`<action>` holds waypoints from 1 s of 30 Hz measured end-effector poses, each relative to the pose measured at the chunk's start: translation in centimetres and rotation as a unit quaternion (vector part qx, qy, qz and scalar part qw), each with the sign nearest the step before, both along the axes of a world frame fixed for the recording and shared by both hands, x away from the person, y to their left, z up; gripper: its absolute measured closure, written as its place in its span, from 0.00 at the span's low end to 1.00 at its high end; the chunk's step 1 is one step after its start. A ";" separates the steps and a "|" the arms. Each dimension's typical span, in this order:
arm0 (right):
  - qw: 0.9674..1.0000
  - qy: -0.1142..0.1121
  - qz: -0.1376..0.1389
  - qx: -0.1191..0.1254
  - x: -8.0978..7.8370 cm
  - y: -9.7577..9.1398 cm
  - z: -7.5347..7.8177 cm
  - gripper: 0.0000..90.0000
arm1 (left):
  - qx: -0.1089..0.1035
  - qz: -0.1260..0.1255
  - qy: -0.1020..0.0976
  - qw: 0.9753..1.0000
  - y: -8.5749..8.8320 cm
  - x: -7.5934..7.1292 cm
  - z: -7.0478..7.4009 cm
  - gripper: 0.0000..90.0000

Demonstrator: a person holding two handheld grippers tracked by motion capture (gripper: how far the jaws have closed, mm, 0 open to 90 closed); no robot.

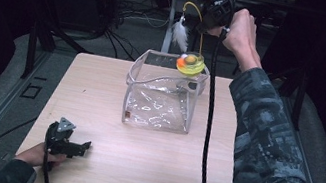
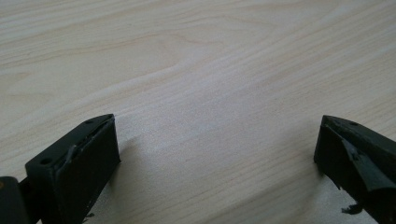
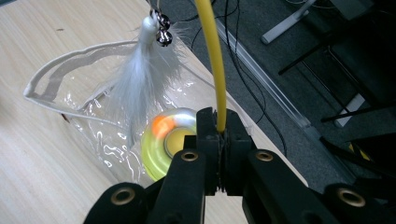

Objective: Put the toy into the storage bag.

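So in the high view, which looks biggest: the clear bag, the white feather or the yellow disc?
1. Clear bag, by far.
2. White feather and yellow disc look about alike; the feather hangs higher, nearer the camera, so I would not rank them.

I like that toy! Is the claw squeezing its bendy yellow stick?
Touching. In the right gripper view, the right claw has its jaws shut on the thin yellow plastic stick, which rises straight out from between them with no gap.

1. Cat toy (image 1: 190, 64): yellow-green disc base with an orange ball, thin yellow wand (image 3: 212, 56), white feather (image 3: 140, 79) with small bells; base at the pouch's rim.
2. Clear plastic pouch (image 1: 159, 103): upright, open-topped, mid-tabletop.
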State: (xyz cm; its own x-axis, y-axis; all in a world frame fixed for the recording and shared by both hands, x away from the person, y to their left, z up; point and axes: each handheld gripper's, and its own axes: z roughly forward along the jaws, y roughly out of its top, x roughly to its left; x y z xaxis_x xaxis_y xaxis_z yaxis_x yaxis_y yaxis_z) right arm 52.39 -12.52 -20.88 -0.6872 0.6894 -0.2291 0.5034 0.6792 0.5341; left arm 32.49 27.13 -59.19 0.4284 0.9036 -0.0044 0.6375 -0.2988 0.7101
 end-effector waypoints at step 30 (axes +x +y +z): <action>1.000 0.016 -0.023 -0.004 3.2 2.1 -5.1 0.98 | 0.001 -0.005 0.000 1.000 0.0 -0.1 0.0 0.00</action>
